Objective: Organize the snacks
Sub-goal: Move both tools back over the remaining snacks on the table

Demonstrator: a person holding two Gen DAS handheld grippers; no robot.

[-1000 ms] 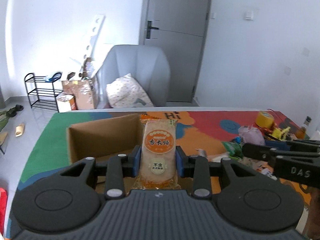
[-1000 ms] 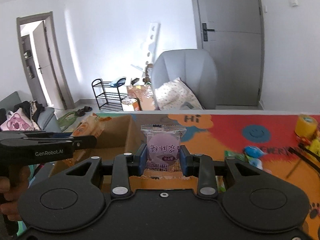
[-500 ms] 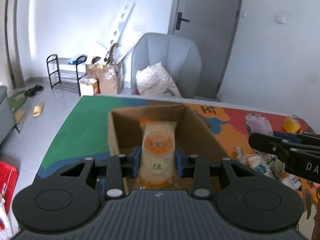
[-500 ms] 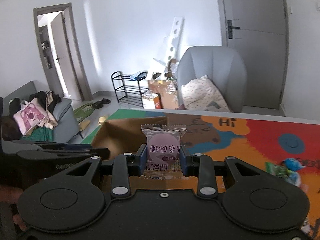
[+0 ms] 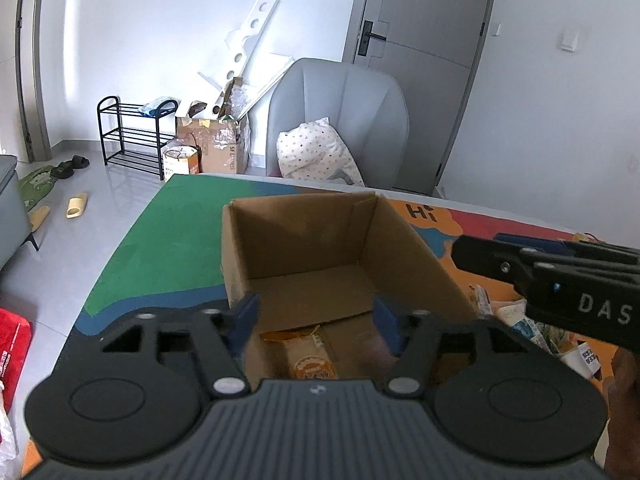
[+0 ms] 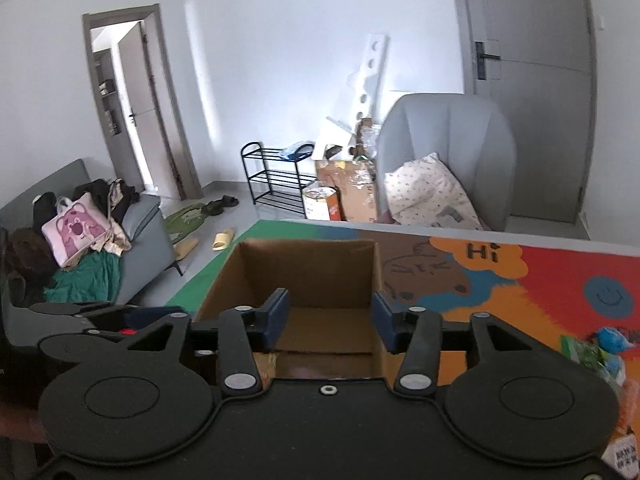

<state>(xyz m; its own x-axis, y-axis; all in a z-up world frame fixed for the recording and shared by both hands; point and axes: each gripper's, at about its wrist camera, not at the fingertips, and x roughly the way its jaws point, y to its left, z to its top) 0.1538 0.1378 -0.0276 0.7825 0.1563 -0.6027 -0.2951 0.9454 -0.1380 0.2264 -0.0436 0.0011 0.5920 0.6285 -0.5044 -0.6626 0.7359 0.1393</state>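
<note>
An open cardboard box stands on the colourful table mat; it also shows in the right wrist view. My left gripper is open and empty above the box's near part. An orange rice-cracker packet lies on the box floor just below it. My right gripper is open and empty over the same box; its body shows at the right of the left wrist view. The purple snack packet is hidden from view.
Loose snack packets lie on the mat to the right of the box. A grey armchair with a pillow stands beyond the table's far edge. A sofa stands to the left.
Both grippers opened and let go of their packets over the box. The orange packet now lies in the box. Both grippers moved forward over it.
</note>
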